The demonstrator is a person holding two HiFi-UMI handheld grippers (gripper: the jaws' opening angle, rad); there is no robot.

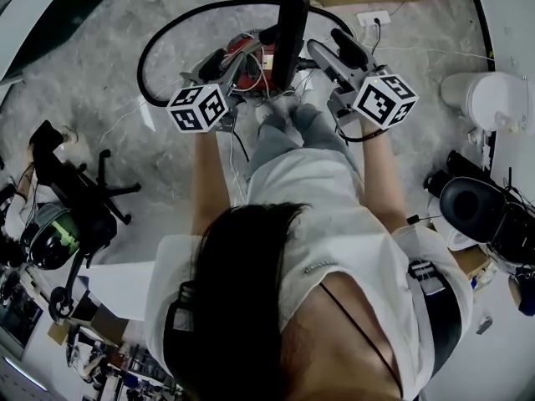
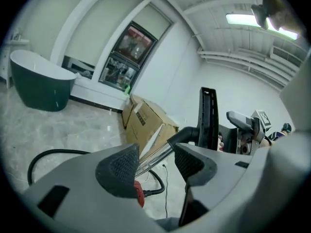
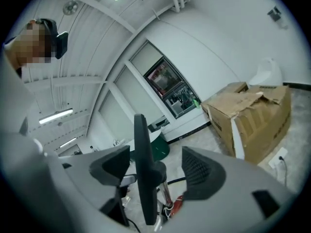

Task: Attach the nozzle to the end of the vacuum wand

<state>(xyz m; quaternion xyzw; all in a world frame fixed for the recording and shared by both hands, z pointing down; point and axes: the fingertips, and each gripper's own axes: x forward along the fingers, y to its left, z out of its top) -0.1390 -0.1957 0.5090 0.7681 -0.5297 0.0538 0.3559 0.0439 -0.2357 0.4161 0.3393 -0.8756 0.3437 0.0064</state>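
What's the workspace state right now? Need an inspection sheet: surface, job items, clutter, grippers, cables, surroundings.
Surface: grey marbled floor; no table seen.
Job's things: black nozzle upright between the grippers; chrome wand runs up to the nozzle's black elbow; red vacuum body below.
Clutter: cardboard box; office chair.
Grippers: left gripper jaws apart, wand shows in the gap, not pinched; right gripper jaws apart, nozzle shows in the gap, not clamped.
Cables: black hose loops on the floor; white power strip beyond.
Surroundings: green bathtub; lit ceiling.
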